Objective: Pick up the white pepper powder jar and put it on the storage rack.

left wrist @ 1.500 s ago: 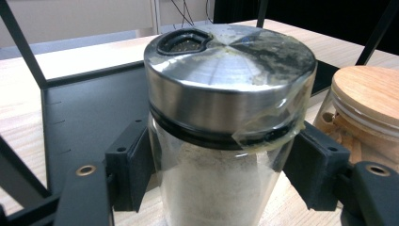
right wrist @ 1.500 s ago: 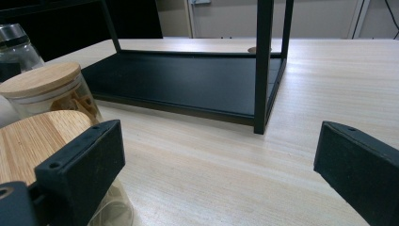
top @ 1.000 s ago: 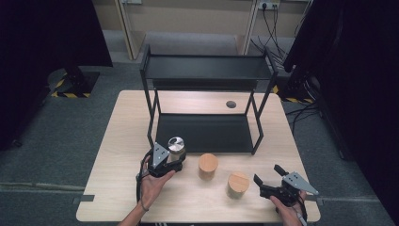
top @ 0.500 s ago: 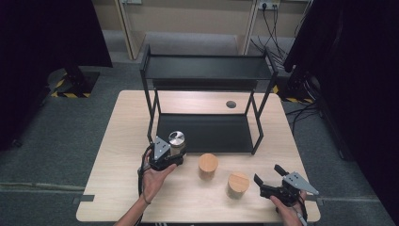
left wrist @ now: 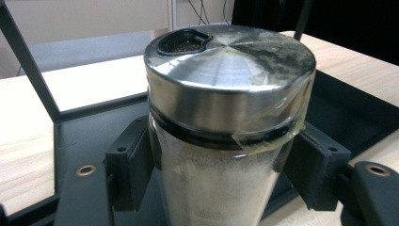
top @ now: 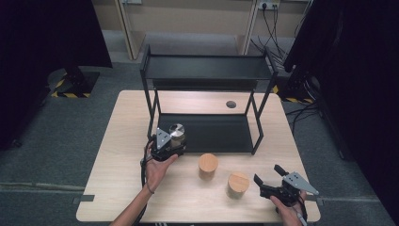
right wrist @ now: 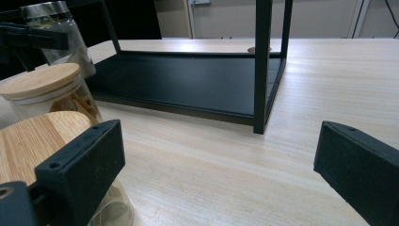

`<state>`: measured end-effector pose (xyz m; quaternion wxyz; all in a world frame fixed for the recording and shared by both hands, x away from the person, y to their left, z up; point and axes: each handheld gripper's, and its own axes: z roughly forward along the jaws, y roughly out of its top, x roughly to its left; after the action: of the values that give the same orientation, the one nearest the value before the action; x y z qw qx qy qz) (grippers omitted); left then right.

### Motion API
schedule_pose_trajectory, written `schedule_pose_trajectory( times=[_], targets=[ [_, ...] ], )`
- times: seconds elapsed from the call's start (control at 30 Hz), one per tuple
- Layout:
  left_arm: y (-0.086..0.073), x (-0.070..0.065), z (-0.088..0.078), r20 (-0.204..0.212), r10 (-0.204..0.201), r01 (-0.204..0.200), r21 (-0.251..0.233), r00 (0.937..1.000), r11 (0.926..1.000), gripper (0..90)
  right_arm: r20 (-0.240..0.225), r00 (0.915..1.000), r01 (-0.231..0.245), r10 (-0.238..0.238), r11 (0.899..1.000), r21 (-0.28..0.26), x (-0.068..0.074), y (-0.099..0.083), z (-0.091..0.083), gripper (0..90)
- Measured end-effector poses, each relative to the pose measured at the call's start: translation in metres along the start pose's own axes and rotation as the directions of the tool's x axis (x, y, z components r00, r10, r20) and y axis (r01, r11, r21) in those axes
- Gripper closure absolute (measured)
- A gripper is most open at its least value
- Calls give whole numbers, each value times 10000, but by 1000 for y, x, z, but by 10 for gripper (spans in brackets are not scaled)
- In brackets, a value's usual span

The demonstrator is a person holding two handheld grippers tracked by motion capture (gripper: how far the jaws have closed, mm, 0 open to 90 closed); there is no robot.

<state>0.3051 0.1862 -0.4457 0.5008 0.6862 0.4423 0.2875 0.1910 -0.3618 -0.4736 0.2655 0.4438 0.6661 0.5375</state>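
Across the middle of the room, a pale wooden surface point(top: 122, 188) is set on grey carpet, with dark curtains hung at both sides and a light wall with sockets and cables seen at the back. On the far half of the surface a black two-tier metal rack point(top: 207, 70) is placed, its lower shelf lying flat on the wood and its upper shelf carried on thin posts. A small round hole point(top: 230, 104) is cut into the wood behind the rack. Two jars with wooden lids are stood on the near half: one jar point(top: 208, 165) just in front of the rack, the other jar point(top: 237, 184) nearer the right edge, the two close but apart.

From the bottom edge, the left forearm is stretched forward and the left hand point(top: 157, 169) is wrapped under the left claw point(top: 175, 147), which is held at the front left corner of the rack. A glass shaker point(left wrist: 226, 141) with a steel lid is clamped upright between its pads, which are pressed on the glass just below the lid; pale powder is seen inside, and clear tape is stuck across the lid's edge. The shaker is held above the front edge of the lower shelf.

At the near right corner, the right claw point(top: 268, 181) is held low over the surface with its jaws spread wide and nothing between them, pointed toward the nearer wooden-lidded jar.
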Motion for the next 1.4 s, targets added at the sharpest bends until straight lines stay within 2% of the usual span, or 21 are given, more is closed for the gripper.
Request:
schedule_pose_trajectory(
  times=[0.27, 0.43, 0.63, 1.0, 1.4],
  targets=[
    [3, -4, 11, -57, 36, -36, 12, 10000, 10000, 306, -25, 10000, 1, 0, 10000, 32, 0, 0, 0, 26],
    [4, -6, 18, -253, 178, -178, -14, 9995, 9998, 306, -30, 10000, -20, 20, 10000, 21, 0, 0, 0, 26],
    [4, -4, 25, -447, 159, -156, 55, 9989, 9999, 306, -30, 10000, -20, 20, 10000, 20, 0, 0, 0, 26],
    [2, -5, 36, -545, 50, -48, 34, 9985, 10000, 306, -40, 10000, -4, 4, 10000, 35, 0, -1, 0, 26],
    [0, -6, 46, -633, 48, -34, 221, 9980, 9997, 306, -54, 10000, -24, 24, 10000, 15, -1, -1, 0, 26]
  ],
)
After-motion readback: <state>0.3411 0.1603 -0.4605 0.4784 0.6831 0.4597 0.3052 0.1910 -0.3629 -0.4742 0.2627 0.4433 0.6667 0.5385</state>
